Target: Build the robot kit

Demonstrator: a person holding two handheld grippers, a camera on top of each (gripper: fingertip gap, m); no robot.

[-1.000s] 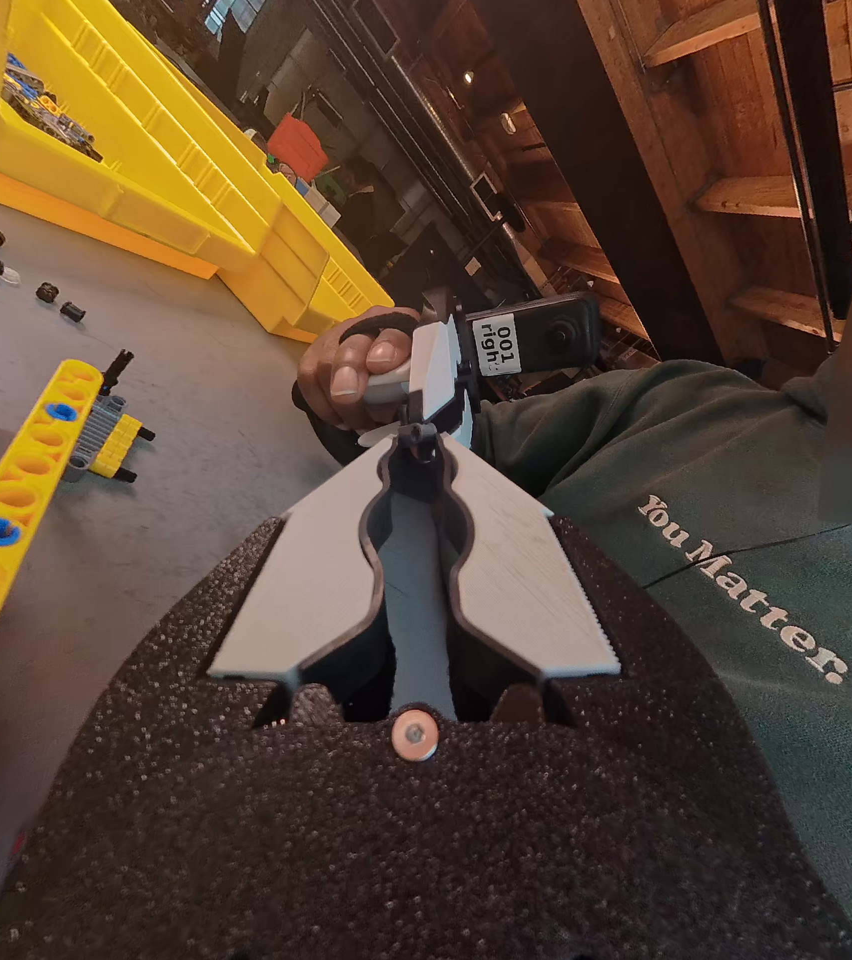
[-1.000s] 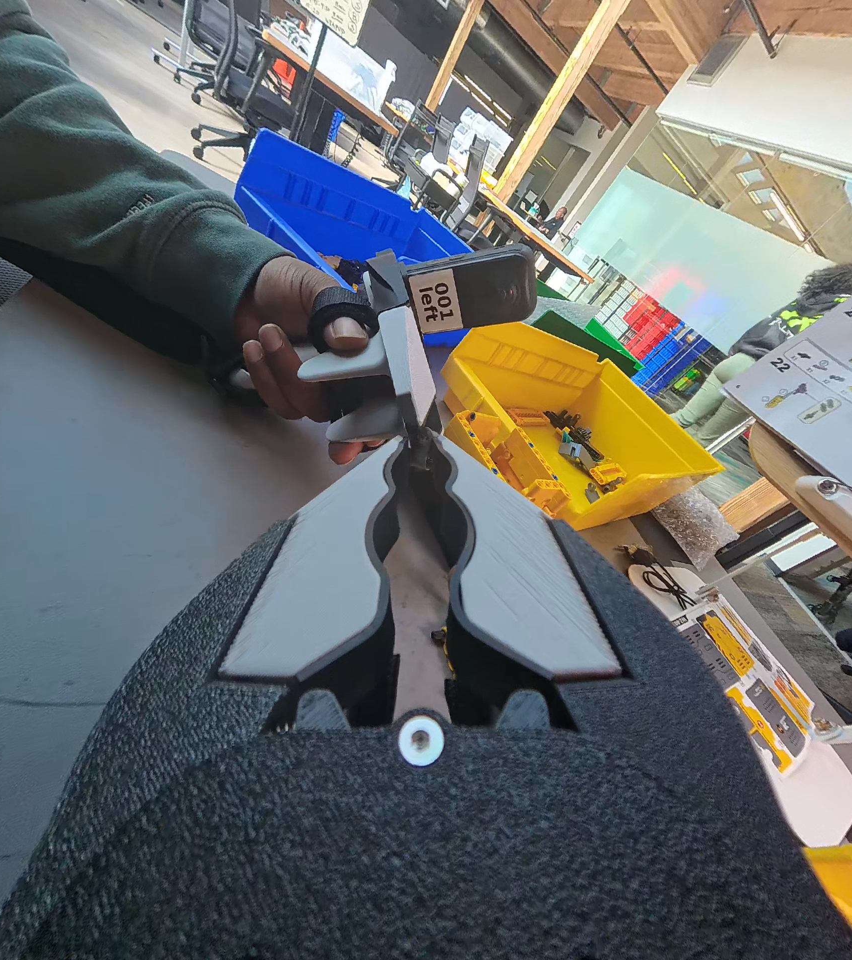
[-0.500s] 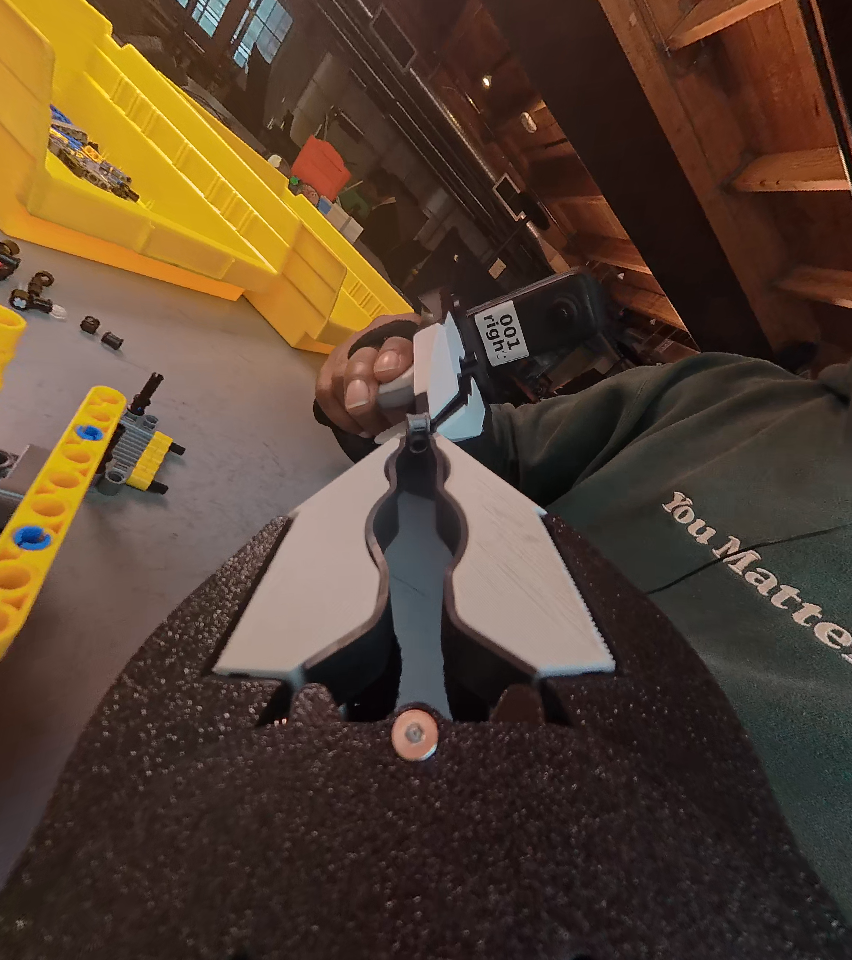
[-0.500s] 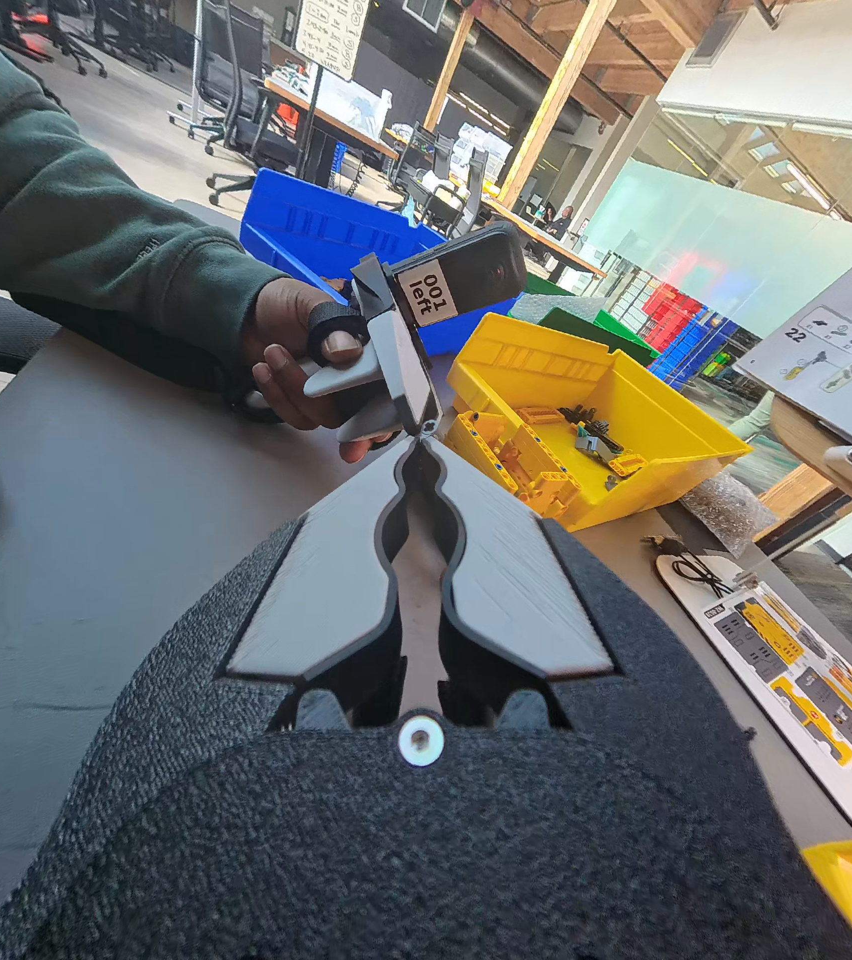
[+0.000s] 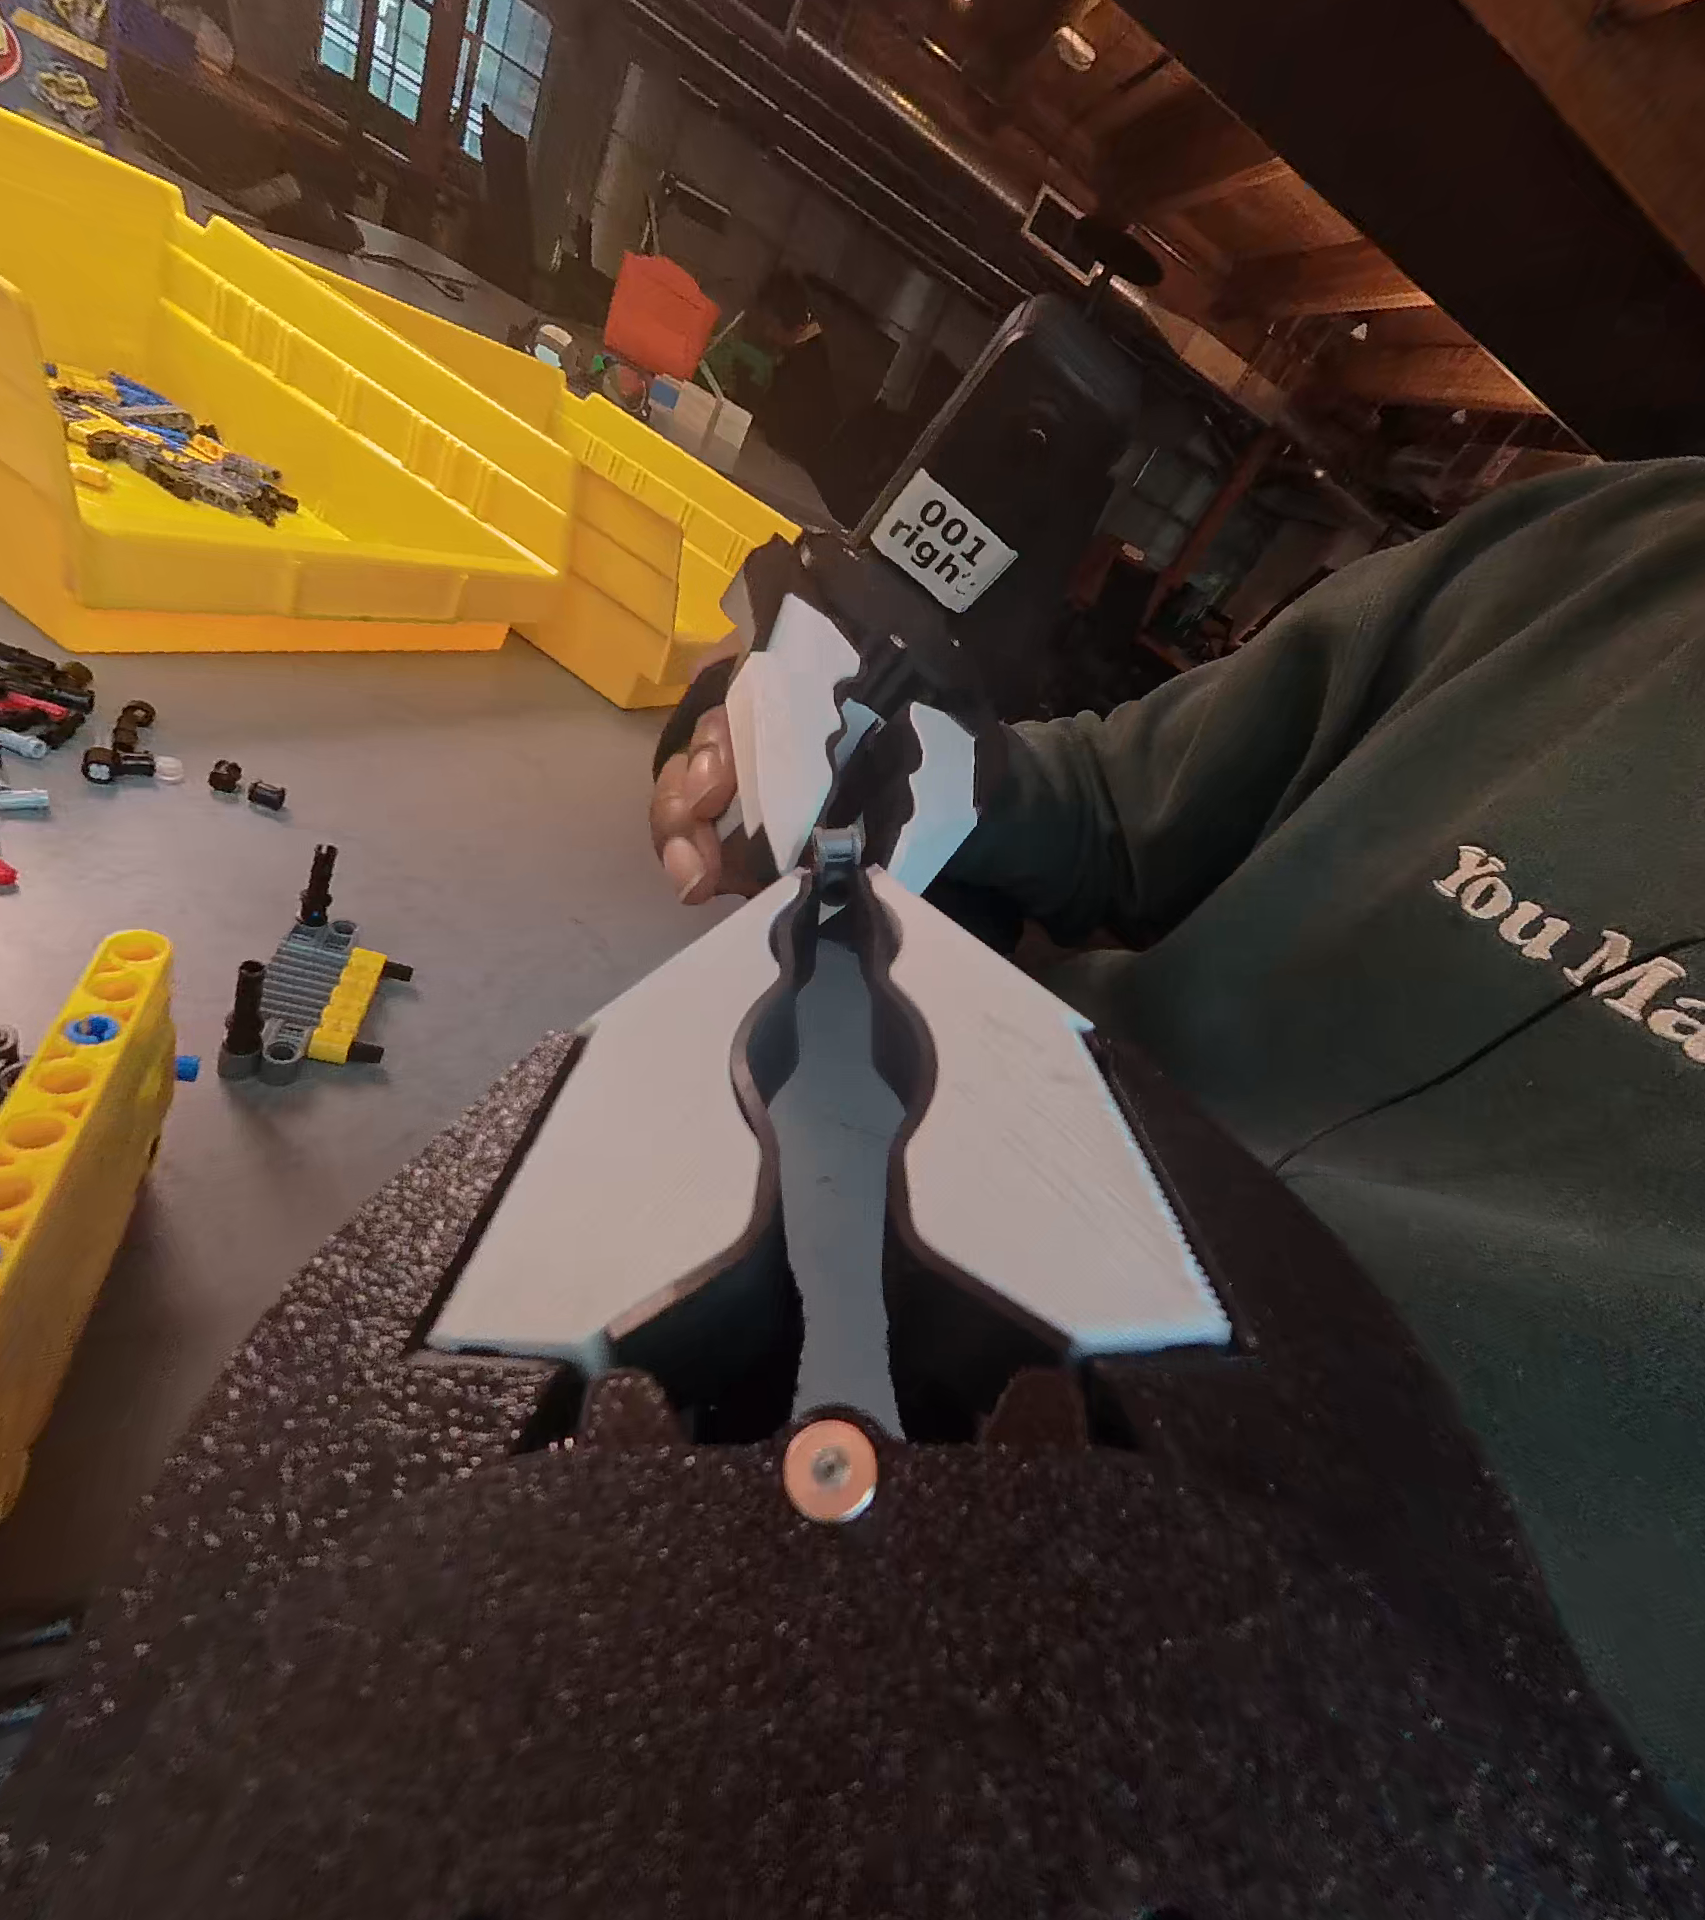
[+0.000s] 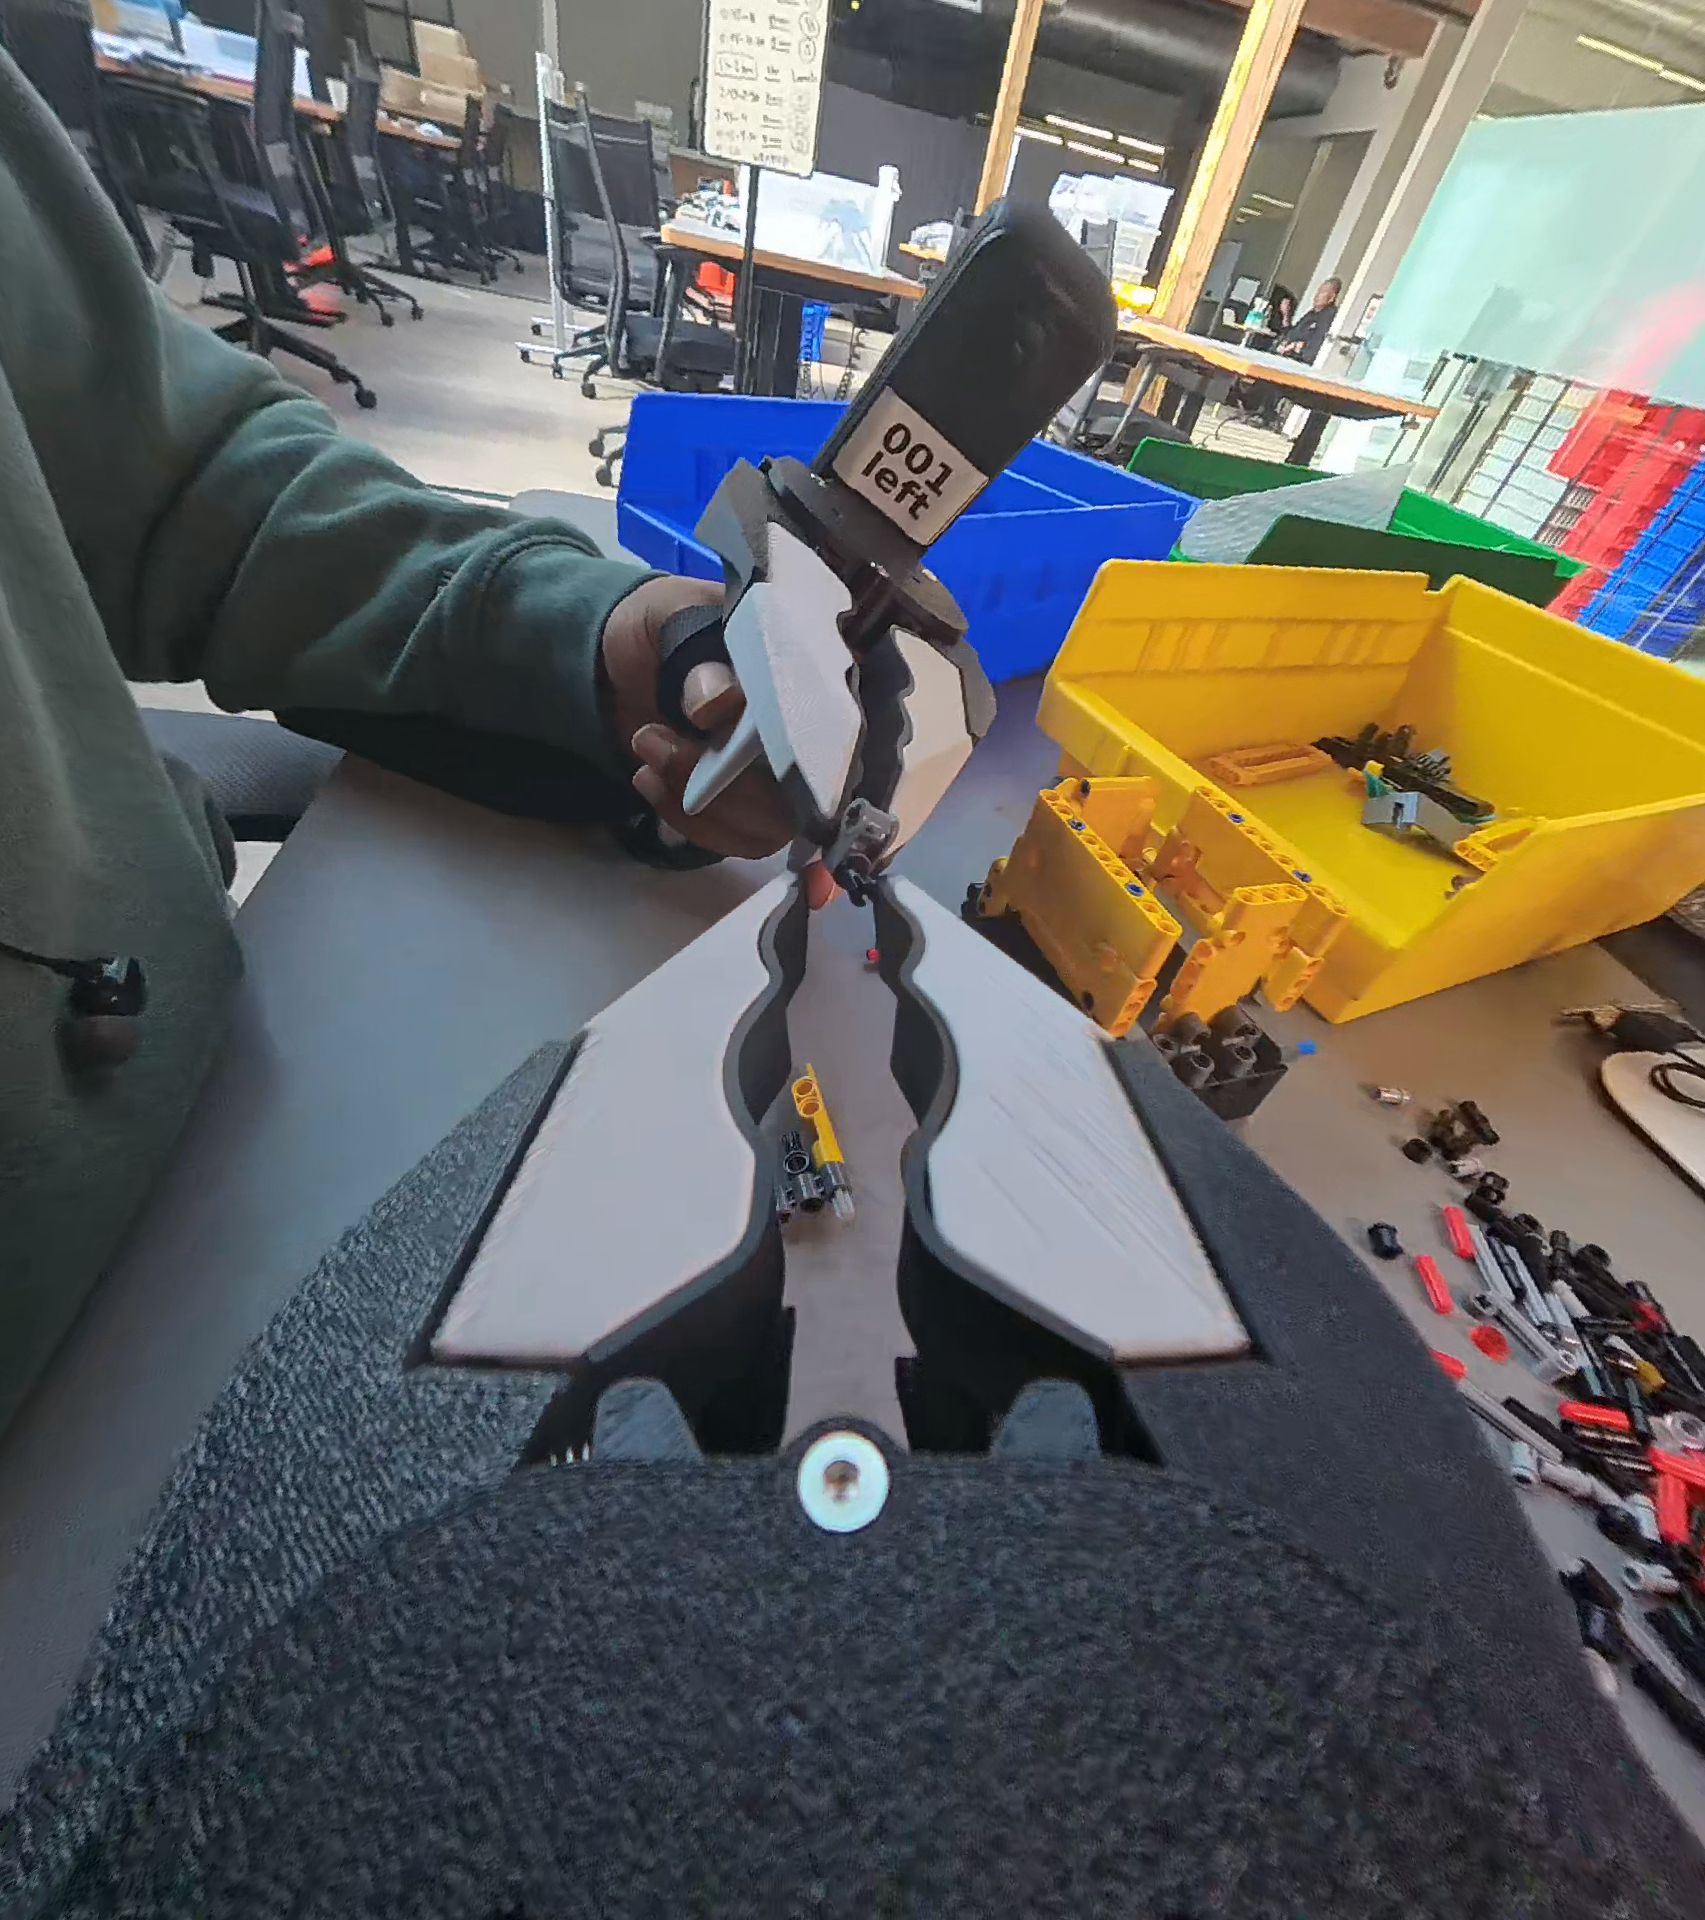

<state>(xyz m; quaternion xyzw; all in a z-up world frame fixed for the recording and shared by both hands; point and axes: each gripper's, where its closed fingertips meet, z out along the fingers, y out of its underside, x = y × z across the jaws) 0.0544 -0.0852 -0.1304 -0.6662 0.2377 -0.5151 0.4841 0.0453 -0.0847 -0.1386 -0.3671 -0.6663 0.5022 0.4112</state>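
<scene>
On my left feed a yellow beam (image 5: 27,1195) lies at the left edge of the tabletop (image 5: 474,831), with a small grey-and-yellow block (image 5: 313,997) just right of it. Right of those, my left claw (image 5: 835,891) is pressed together on a grey connector (image 5: 837,847), held in the air. The connector's long axis runs on along the fingers, its holed end towards the right claw (image 5: 832,826), which meets it tip to tip.

On my right feed the right claw (image 6: 845,891) is nearly closed, and I judge it to be pinching a black pin (image 6: 858,885). The connector (image 6: 866,829) sits just above the pin, tilted up and to the right, in the left claw (image 6: 853,821). The two parts touch, but I cannot tell whether the pin is seated in the hole. Further right stand a yellow frame (image 6: 1139,914) and a yellow bin (image 6: 1554,852), then a pile (image 6: 1637,1434) of loose pins.
</scene>
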